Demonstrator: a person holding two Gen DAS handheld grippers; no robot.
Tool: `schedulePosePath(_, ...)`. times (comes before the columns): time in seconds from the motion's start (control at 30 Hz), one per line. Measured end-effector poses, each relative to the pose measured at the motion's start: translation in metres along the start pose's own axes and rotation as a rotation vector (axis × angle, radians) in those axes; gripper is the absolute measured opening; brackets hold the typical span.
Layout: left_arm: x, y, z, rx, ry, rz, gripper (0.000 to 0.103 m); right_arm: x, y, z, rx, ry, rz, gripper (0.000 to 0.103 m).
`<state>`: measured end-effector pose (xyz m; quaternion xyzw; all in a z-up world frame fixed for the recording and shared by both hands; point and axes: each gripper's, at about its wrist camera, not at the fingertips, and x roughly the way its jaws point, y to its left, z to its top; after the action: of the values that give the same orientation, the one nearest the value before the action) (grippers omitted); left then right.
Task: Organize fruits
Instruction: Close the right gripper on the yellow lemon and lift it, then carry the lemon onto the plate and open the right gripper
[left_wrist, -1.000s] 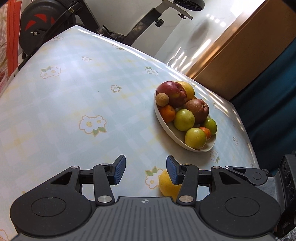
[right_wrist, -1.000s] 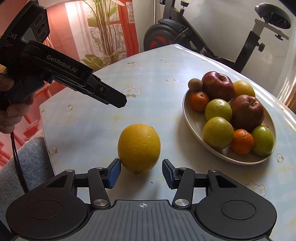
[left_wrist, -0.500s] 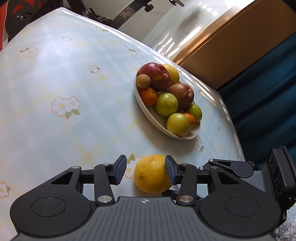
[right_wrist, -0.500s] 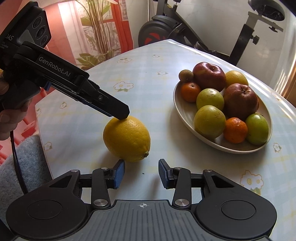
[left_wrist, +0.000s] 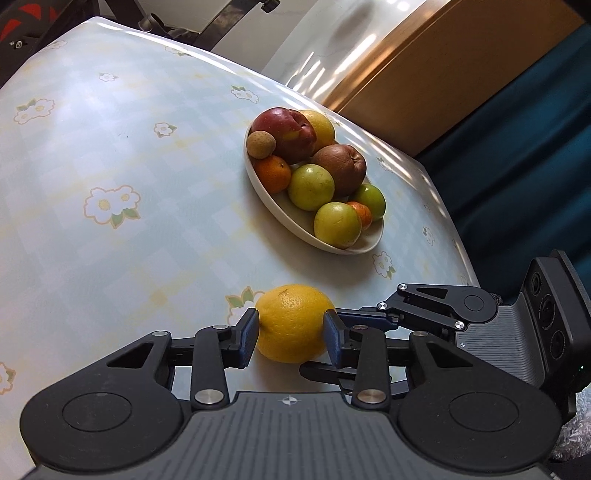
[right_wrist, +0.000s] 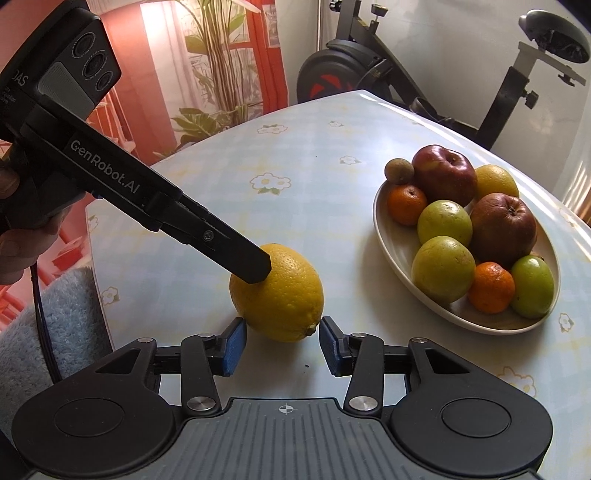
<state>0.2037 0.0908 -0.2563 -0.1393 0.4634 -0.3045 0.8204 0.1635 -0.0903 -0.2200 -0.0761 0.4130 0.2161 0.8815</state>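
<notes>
- Yellow and pebbly, the big citrus (left_wrist: 291, 323) sits on the flowered tablecloth (left_wrist: 110, 155), well short of the white bowl (right_wrist: 391, 243) where every other fruit is piled.
- Your left gripper (left_wrist: 291, 338) has it bracketed: both blue pads (left_wrist: 246, 338) look pressed against the rind, one on each flank, so I'd call that a grip on the fruit, though it rests on the table.
- From the right wrist view, the left gripper's finger lies across the fruit's upper left side, a fairly high hold on a round body.
- Your right gripper (right_wrist: 282, 345) stands spread just in front of the citrus, pads on either side of its near end and touching nothing that I can see.
- Before you lift, get the left pads level with the widest part; pinched above it, a round fruit probably squirts downward.
- Squeeze firmly but no harder; the rind gives a little and that helps.
- Draw the right gripper clear, or leave it low as a backstop if the fruit rolls.
- Bowl's crowded: the barest patch I can pick out is at the near end, beside the green apple (right_wrist: 532, 286) and small orange (right_wrist: 491, 286).
- Set it down low there, don't drop it, or the pile may shift.
</notes>
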Motion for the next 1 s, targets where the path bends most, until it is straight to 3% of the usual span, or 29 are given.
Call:
schedulePosePath(0.53,0.003,0.004,0.003,-0.011,-0.016,-0.034,0.040,-0.004,-0.006,0.000,0.019,-0.053,0.009,0.042)
schedulePosePath(1.0,0.001,-0.039,0.034,0.042,-0.090,-0.050,0.040,-0.049,-0.040,0.011,0.012,-0.151,-0.043,0.042)
